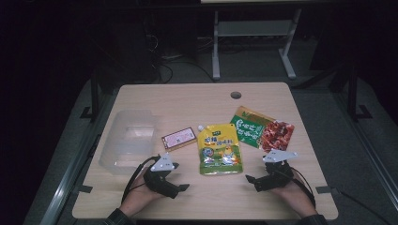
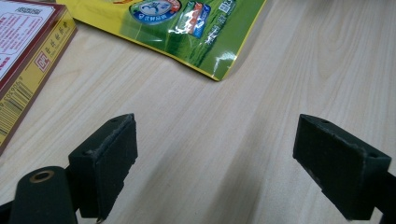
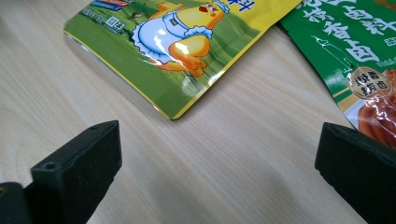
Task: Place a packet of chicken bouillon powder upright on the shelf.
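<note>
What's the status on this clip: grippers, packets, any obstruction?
Left hand-held gripper open, empty. Right hand-held gripper open, empty. Glossy yellow-green spouted pouch flat between them, untouched. Bare tabletop ahead of both, nothing in the way.

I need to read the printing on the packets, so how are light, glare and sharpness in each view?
High view: the table is lit, its surroundings dark; the yellow pouch is small and soft, with glare low on it. Left gripper view: sharp, white glare streaks on the pouch's green corner; the flat box has readable print. Right gripper view: crisp, small glints on the green packet.
</note>
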{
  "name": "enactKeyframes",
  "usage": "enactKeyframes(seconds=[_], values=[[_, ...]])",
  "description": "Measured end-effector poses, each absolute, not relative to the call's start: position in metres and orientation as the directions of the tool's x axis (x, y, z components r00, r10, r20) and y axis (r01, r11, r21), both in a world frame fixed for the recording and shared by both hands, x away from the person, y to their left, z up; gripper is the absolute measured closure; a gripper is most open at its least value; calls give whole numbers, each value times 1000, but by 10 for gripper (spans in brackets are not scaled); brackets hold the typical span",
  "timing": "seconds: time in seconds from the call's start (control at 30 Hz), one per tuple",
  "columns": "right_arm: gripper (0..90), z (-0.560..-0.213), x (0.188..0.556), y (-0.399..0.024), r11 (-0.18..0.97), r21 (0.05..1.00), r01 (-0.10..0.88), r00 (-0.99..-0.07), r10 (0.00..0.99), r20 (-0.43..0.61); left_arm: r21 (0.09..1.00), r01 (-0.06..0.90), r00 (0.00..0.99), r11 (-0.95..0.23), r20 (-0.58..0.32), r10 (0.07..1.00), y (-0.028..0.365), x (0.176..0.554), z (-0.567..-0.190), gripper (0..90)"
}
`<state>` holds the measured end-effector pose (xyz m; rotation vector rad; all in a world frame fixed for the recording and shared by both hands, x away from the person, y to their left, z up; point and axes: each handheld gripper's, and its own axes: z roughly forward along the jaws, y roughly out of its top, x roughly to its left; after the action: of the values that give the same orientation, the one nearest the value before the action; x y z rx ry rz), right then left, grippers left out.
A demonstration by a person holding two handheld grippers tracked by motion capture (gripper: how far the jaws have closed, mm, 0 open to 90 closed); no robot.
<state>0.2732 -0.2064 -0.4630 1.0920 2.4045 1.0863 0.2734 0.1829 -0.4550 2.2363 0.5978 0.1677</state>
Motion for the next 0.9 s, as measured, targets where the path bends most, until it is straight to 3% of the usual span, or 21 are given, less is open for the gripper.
enactKeyframes(seconds=[0.13,0.3,0.5,0.7,0.9], values=[[8,-462,273,-205,436,723,535,-676,735,57,739,359,883,-570,-70,465,182,274,-455,133],[135,-458,275,-204,455,710,538,-701,709,77,741,360,882,-567,-72,466,181,274,-455,133],[220,-451,283,-199,460,713,529,-726,680,100,735,356,886,-577,-69,458,180,276,-456,132],[418,-441,289,-189,469,696,544,-736,665,127,748,353,886,-562,-75,457,181,274,-457,135],[494,-431,297,-181,466,718,517,-753,646,123,751,351,888,-560,-77,454,179,273,-455,136]])
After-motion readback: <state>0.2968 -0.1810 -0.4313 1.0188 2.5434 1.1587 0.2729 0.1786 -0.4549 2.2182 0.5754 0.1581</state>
